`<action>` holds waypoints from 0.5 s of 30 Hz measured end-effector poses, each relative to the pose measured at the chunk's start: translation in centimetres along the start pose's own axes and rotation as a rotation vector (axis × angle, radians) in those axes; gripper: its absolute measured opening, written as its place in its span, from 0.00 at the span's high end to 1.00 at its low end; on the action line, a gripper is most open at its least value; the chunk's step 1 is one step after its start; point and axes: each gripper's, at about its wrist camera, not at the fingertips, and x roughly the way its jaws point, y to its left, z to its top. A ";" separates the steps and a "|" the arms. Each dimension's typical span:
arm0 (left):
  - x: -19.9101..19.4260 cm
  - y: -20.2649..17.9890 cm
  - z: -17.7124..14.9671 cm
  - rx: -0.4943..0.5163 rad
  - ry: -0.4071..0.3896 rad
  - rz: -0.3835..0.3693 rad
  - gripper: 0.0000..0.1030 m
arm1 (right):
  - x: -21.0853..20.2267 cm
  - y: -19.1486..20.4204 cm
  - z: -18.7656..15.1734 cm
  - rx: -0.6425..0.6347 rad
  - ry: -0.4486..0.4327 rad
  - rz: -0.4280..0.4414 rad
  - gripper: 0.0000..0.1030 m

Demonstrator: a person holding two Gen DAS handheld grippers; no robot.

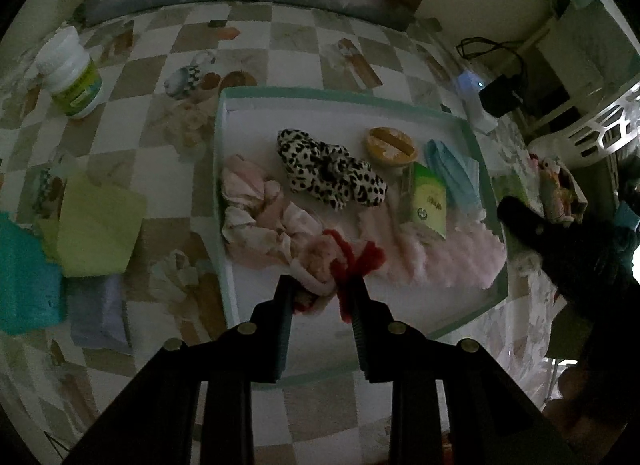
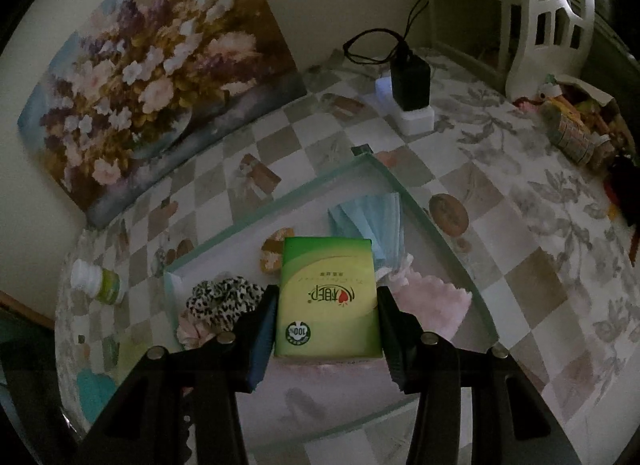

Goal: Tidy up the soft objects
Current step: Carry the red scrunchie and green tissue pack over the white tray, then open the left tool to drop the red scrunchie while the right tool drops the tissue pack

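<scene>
Jaws of the left gripper (image 1: 322,289) stand narrow and pinch a pink fluffy toy (image 1: 316,265) with red trim, which sits low over the near part of the tray (image 1: 340,99). Jaws of the right gripper (image 2: 326,329) stand about half open and clamp a green tissue pack (image 2: 328,297) by its two long sides, above the near right part of the tray.

The tray is white inside with a pale green rim, and it lies on the counter (image 1: 304,33), which has a checked cloth. In the tray, taken from the left wrist view: a pale pink scrunchie (image 1: 256,213) lies against the left wall, just beside the toy. A leopard scrunchie (image 1: 332,173) lies in the middle, touching neither wall. A round orange thing (image 1: 392,149) sits toward the far wall. A blue face mask (image 1: 452,173) lies by the right wall, and the tissue pack stands just left of it. A pink fluffy cloth (image 1: 440,253) covers the near right corner, under the pack.

Left of the tray on the counter: a white bottle (image 1: 72,77) with a green label toward the far side, and nearer, a yellow-green cloth (image 1: 96,225), a teal cloth (image 1: 24,273) and a pale purple cloth (image 1: 100,313), bunched together. Beyond the tray a flower painting (image 2: 140,77) leans on the wall. Right of the tray's far corner, a black adapter (image 2: 410,81) sits in a white socket block.
</scene>
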 end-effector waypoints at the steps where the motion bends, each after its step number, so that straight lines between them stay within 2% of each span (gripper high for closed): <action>1: 0.1 0.0 0.0 -0.001 0.004 0.001 0.73 | 0.2 0.0 -0.3 -0.004 0.008 -0.005 0.51; 10: 1.5 0.1 -0.3 -0.005 0.046 0.016 0.72 | 2.1 0.1 -2.0 -0.050 0.087 -0.044 0.51; 15: 1.6 -0.4 -0.4 0.015 0.050 0.024 0.66 | 2.6 0.5 -2.2 -0.068 0.104 -0.057 0.51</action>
